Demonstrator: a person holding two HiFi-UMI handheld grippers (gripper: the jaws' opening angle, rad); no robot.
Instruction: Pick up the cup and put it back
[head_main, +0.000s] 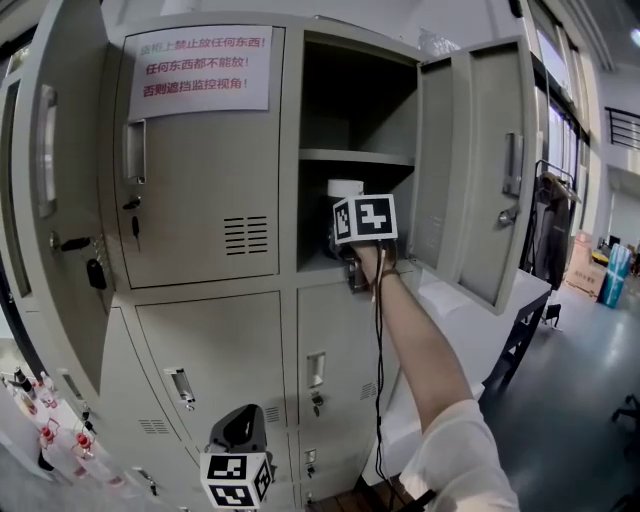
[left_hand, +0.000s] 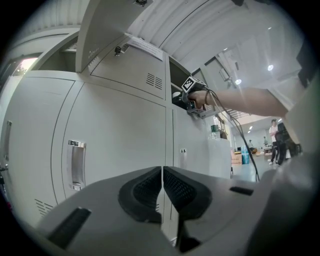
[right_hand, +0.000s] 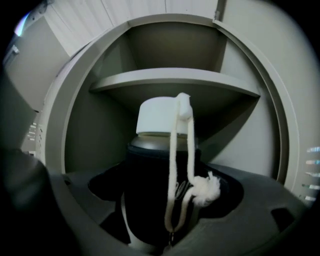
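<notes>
The cup (right_hand: 156, 165) has a dark body, a white lid and a white knotted cord hanging down its front. It stands upright in the lower part of the open locker compartment (right_hand: 235, 140), under the shelf (right_hand: 175, 77). My right gripper (right_hand: 160, 200) is shut on the cup's body, one jaw on each side. In the head view the right gripper (head_main: 347, 250) reaches into the compartment, and only the cup's white lid (head_main: 343, 187) shows above its marker cube. My left gripper (head_main: 240, 418) hangs low in front of the lower lockers, shut and empty (left_hand: 162, 192).
The compartment's door (head_main: 480, 170) stands open to the right. Another locker door (head_main: 50, 180) stands open at the far left, with keys (head_main: 95, 270) hanging below it. A white table (head_main: 470, 320) stands right of the lockers. Small bottles (head_main: 45, 430) are at lower left.
</notes>
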